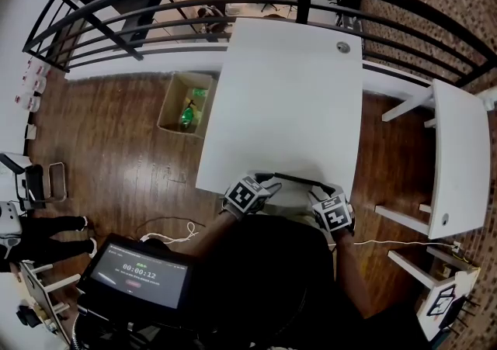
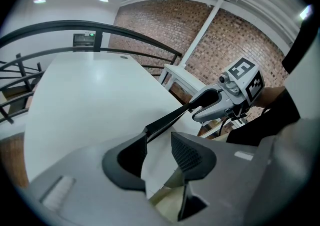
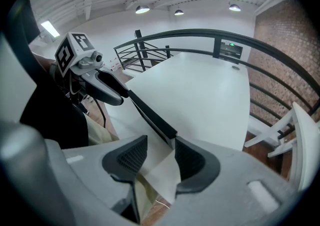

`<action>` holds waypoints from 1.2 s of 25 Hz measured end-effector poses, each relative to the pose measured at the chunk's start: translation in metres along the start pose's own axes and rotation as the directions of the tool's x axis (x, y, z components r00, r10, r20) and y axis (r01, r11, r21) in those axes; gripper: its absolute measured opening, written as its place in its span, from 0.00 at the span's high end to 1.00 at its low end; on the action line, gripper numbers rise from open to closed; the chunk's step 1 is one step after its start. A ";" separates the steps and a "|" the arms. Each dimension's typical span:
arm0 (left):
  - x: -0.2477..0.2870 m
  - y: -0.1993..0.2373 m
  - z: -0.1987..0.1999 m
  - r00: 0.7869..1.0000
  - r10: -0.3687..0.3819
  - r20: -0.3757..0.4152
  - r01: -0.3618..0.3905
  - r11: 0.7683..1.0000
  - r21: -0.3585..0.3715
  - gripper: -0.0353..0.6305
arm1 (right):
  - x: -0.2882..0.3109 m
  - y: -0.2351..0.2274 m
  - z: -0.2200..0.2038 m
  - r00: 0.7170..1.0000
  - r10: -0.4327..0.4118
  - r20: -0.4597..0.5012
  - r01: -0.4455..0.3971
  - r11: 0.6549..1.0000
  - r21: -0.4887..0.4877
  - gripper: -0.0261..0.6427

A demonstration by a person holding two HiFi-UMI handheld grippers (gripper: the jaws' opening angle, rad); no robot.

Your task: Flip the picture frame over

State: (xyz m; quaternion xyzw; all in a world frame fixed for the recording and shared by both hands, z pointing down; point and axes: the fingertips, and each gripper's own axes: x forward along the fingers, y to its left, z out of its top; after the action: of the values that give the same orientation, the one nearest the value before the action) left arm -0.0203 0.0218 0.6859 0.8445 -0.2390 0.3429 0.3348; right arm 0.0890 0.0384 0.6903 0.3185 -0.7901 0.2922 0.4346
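Clamping picture frame (image 1: 295, 179) by one corner in left gripper (image 2: 159, 140) jaws, by the other in right gripper (image 3: 160, 145) jaws, both set fairly wide. Holding it tilted over near edge of white worktop (image 1: 287, 92).

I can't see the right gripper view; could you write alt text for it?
The right gripper grips one corner of a black-edged picture frame, tipped up over a white table, the frame's white panel between its grey jaws. The left gripper holds the frame's other end at upper left; a dark railing curves behind.
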 end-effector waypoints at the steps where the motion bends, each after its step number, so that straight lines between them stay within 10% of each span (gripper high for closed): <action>1: 0.000 -0.001 0.001 1.000 0.000 0.001 0.000 1.000 -0.002 0.70 | -0.001 0.000 0.000 1.000 0.000 0.001 0.000 1.000 0.001 0.73; 30: 0.002 -0.007 0.016 1.000 -0.011 0.006 0.011 1.000 -0.018 0.70 | -0.011 -0.014 0.006 1.000 -0.010 -0.007 0.010 1.000 0.029 0.73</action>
State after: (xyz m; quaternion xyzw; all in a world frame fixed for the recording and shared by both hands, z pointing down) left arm -0.0076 0.0146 0.6764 0.8438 -0.2382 0.3363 0.3437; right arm 0.1012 0.0284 0.6808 0.3279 -0.7825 0.3027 0.4342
